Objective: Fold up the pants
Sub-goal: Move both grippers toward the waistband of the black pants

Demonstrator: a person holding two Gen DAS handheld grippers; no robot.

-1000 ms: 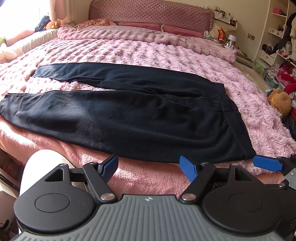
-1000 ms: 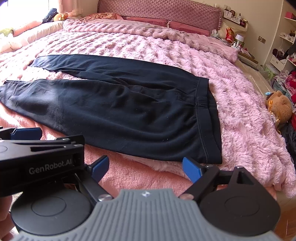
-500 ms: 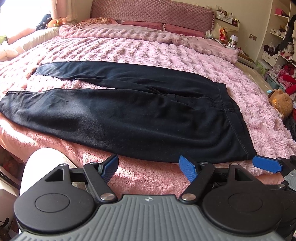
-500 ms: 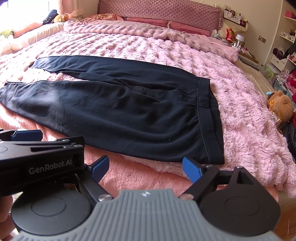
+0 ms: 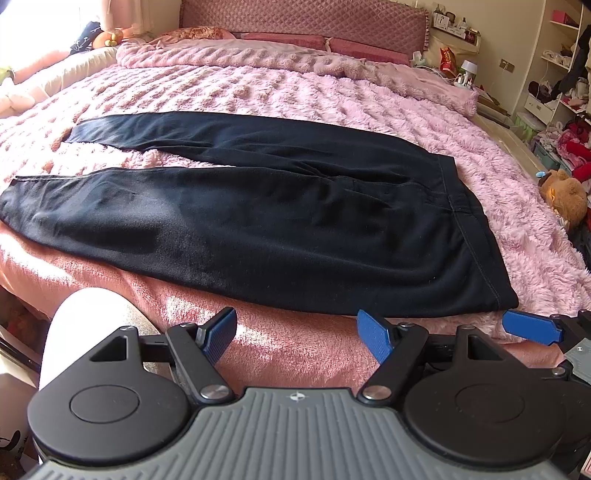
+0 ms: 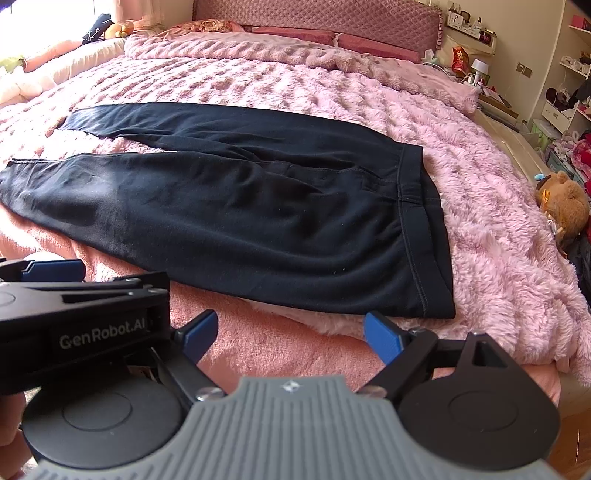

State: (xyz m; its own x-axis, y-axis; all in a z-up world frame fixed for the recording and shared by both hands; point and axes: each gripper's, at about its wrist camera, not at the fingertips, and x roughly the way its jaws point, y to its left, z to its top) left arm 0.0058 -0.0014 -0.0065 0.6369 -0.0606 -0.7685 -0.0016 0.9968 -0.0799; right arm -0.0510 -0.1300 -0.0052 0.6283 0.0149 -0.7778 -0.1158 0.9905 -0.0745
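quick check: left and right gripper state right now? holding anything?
Left gripper: open, empty, short of the black fabric pants on the fluffy pink blanket.
Right gripper: open, empty, short of the pants' waistband corner.

Near pant-leg hem cut off at left edge.

A home bedroom is shown: a bed with headboard, cluttered shelves, a plush toy.
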